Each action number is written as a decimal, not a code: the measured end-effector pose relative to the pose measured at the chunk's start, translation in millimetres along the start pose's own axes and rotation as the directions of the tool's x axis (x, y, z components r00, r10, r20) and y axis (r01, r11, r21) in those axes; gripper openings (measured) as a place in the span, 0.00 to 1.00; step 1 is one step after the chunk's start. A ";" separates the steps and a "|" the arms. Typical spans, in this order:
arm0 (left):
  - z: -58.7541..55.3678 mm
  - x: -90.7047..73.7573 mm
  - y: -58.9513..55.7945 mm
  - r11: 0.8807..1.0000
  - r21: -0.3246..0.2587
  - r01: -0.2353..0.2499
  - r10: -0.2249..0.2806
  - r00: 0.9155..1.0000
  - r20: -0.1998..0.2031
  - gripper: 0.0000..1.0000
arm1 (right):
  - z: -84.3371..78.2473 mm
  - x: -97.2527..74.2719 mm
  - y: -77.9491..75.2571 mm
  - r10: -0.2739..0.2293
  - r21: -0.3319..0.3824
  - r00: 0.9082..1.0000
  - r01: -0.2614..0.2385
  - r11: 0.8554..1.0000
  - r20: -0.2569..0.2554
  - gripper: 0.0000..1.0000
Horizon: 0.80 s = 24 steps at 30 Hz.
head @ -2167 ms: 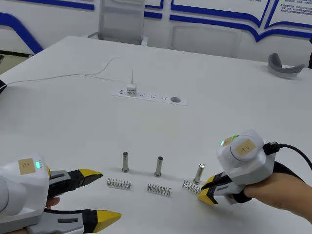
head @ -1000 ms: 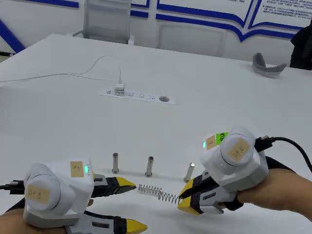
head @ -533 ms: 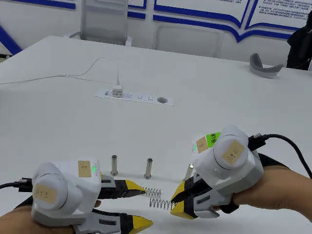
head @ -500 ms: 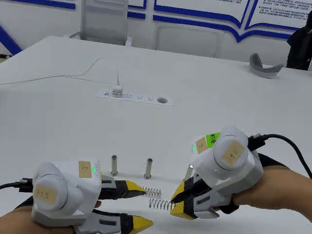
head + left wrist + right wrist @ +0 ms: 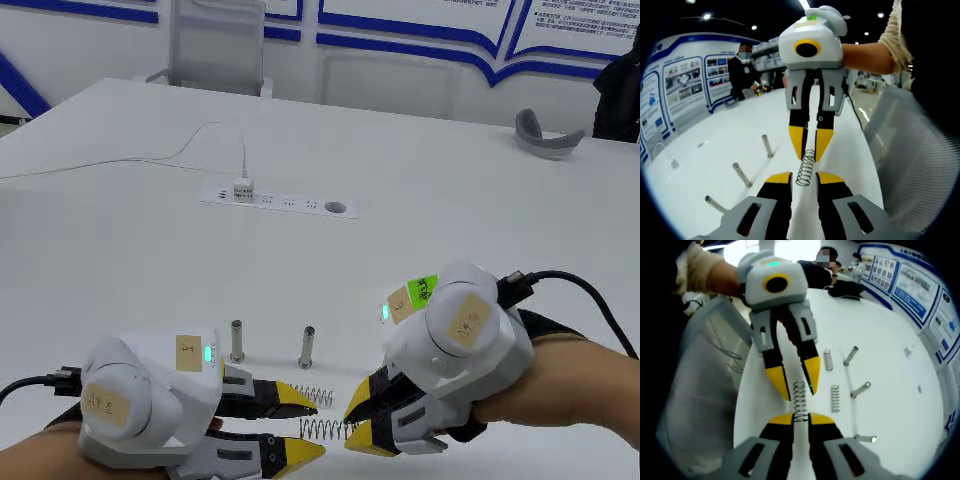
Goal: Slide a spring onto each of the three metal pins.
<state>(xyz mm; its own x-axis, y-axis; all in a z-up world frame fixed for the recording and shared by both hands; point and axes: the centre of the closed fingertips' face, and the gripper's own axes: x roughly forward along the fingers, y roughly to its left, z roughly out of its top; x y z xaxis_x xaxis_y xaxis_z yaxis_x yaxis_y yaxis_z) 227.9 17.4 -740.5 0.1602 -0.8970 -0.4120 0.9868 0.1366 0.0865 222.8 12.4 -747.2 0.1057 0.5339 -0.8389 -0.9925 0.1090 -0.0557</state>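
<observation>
While the right claw (image 5: 350,428) is clamped shut on one end of a spring (image 5: 799,397), holding it roughly level over the white surface (image 5: 450,220), the left claw (image 5: 305,423) faces it tip to tip. Its jaws are spread, with the spring's free end between them. Both hands sit low at the near edge, their claws pointing inward at each other. Three upright metal pins (image 5: 860,389) stand in a row just beyond, and two loose springs (image 5: 835,397) lie beside them.
</observation>
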 end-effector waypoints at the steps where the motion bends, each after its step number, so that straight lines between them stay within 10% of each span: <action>1: -0.3 0.0 0.0 1.000 0.004 -0.001 0.001 1.000 -0.002 0.17 | 0.2 -0.3 -0.1 0.001 -0.001 1.000 -0.001 1.000 0.001 0.12; 24: 0.1 0.0 0.2 0.999 0.031 -0.017 0.018 1.000 -0.016 0.11 | 35.7 -23.5 0.1 -0.004 -0.037 0.996 0.007 0.999 0.085 0.12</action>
<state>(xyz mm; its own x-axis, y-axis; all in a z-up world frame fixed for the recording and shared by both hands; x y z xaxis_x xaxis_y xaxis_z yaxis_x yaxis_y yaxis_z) 228.1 17.4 -740.5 0.1779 -0.8876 -0.4250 0.9828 0.1388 0.1215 222.4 29.8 -708.2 0.1147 0.6031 -0.7894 -0.9933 0.0818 -0.0818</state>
